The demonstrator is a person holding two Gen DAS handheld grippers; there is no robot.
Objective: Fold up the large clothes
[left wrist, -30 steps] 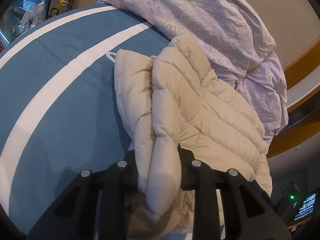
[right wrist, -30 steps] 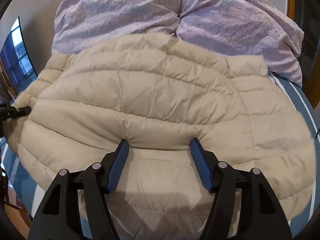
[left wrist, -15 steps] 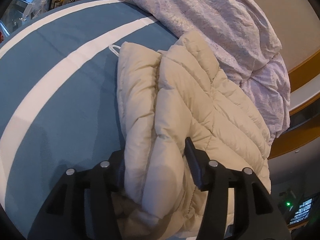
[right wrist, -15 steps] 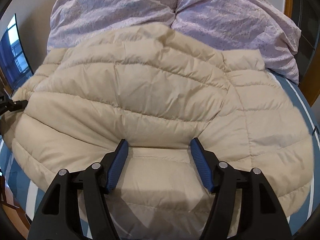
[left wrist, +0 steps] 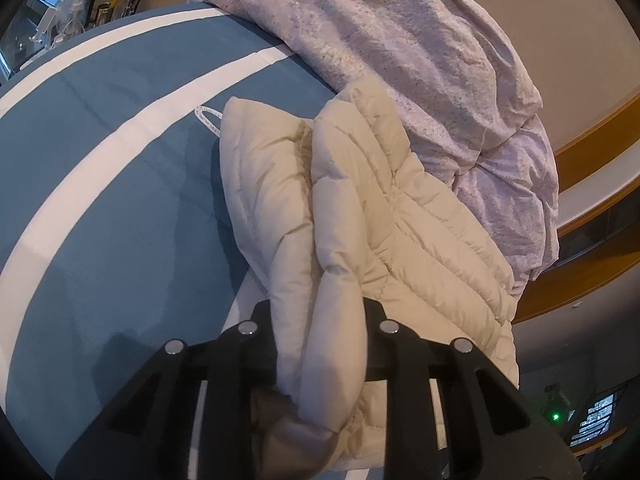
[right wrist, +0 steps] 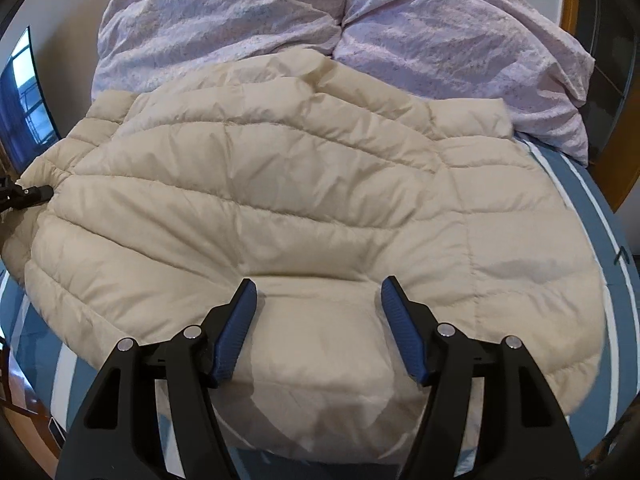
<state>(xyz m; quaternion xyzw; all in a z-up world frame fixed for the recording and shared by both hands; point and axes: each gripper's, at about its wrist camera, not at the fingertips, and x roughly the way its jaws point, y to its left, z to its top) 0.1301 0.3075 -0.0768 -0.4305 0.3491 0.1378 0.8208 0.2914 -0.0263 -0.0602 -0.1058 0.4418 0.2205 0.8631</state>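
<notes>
A cream quilted puffer jacket point(right wrist: 304, 200) lies spread on a blue bed with white stripes point(left wrist: 100, 208). My left gripper point(left wrist: 320, 320) is shut on a thick folded edge of the jacket point(left wrist: 352, 216); its black jaws press the padding from both sides. My right gripper point(right wrist: 316, 300) is open, its blue-padded fingers point(right wrist: 236, 332) resting on the jacket's near edge with the fabric between them. The left gripper's tip also shows in the right wrist view point(right wrist: 28, 194), at the jacket's far left end.
A crumpled lilac duvet point(right wrist: 320, 28) lies piled behind the jacket, touching it; it also shows in the left wrist view point(left wrist: 420, 52). A wooden bed frame point(left wrist: 592, 216) runs along the right. A white cord loop point(left wrist: 206, 118) sticks out by the jacket's corner.
The left gripper opened a little half a second ago and has closed again on the jacket fold. The right gripper stays open in place; the jacket has shifted slightly.
</notes>
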